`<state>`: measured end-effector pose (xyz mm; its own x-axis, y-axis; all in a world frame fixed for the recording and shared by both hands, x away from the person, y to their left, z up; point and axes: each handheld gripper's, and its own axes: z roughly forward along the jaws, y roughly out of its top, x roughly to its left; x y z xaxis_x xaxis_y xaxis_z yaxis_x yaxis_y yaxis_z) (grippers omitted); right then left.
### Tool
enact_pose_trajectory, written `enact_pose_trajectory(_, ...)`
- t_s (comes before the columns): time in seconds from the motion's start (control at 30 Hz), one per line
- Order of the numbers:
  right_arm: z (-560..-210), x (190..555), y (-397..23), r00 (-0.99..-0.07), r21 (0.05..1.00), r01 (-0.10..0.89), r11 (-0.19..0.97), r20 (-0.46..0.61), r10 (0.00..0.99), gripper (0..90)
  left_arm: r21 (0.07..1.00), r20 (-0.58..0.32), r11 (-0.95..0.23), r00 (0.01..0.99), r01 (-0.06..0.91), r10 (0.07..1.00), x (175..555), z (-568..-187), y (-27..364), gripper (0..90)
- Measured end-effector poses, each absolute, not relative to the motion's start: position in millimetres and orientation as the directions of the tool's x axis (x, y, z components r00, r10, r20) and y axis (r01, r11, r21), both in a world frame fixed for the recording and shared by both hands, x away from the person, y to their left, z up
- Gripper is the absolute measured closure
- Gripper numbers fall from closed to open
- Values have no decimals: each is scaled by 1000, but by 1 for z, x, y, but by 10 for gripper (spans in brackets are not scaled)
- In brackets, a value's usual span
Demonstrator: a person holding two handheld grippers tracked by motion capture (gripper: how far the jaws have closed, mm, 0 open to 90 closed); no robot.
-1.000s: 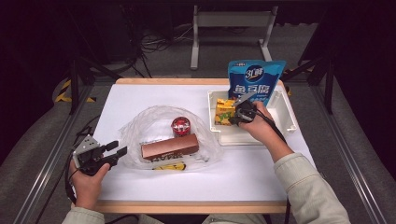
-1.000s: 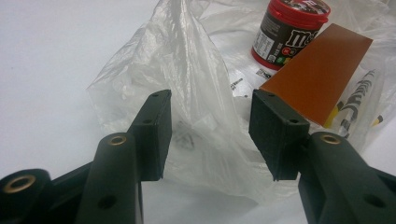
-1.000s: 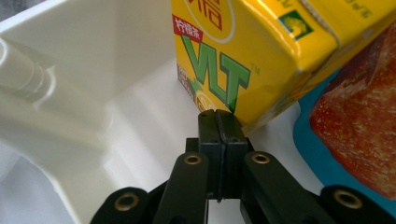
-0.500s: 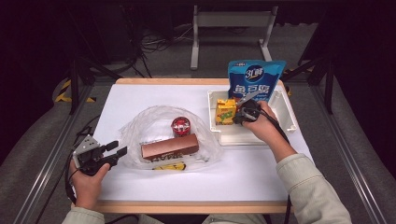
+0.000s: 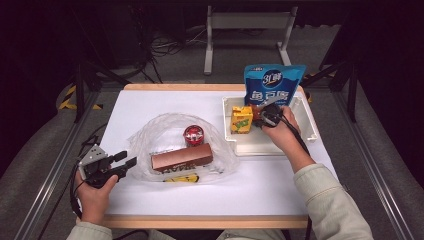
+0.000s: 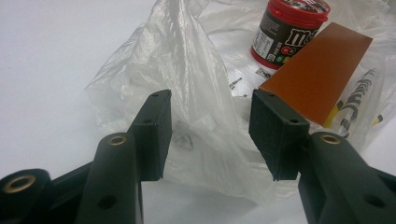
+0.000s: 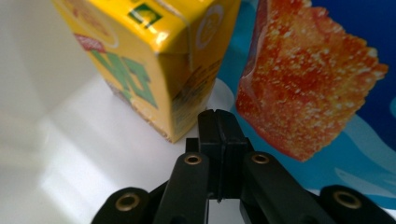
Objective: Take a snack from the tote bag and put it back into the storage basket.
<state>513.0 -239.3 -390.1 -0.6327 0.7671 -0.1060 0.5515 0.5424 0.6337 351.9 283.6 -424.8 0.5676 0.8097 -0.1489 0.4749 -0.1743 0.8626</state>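
Right gripper (image 7: 218, 126) pressed shut and empty inside the white bin (image 5: 305, 137), just beside the yellow juice carton (image 7: 154, 60), likely nudging it, while left gripper (image 6: 210, 135) waits half-open by the plastic bag (image 6: 187, 93), gripping nothing.

- Plastic bag (image 5: 165, 145) lay mid-table (image 5: 280, 190), holding jar (image 5: 193, 134) behind long box (image 5: 182, 157).
- Tray (image 5: 310, 125) sat right; carton (image 5: 241, 120) inside, pouch (image 5: 272, 82) behind.

Yellow carton (image 5: 241, 120) with green lettering, blue pouch (image 5: 272, 84), red-lidded jar (image 5: 193, 134), brown box (image 5: 182, 157), clear bag (image 5: 150, 135).
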Motion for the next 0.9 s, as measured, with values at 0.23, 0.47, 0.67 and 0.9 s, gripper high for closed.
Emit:
enact_pose_trajectory(0.23, -395, 519, -235, -632, 650, 546, 529, -95, 769, 900, 863, -150, -171, 565, 475, 811, 352, -425, 284, 496)
enact_pose_trajectory(0.47, -395, 522, -230, -638, 653, 537, 534, -100, 764, 900, 863, -151, -171, 565, 476, 811, 351, -425, 284, 495)
enact_pose_trajectory(0.67, -396, 522, -220, -651, 652, 526, 547, -106, 752, 900, 862, -153, -169, 565, 477, 811, 351, -425, 284, 496)
enact_pose_trajectory(0.9, -396, 521, -222, -643, 651, 528, 545, -113, 757, 885, 863, -153, -170, 565, 476, 810, 352, -425, 285, 495)
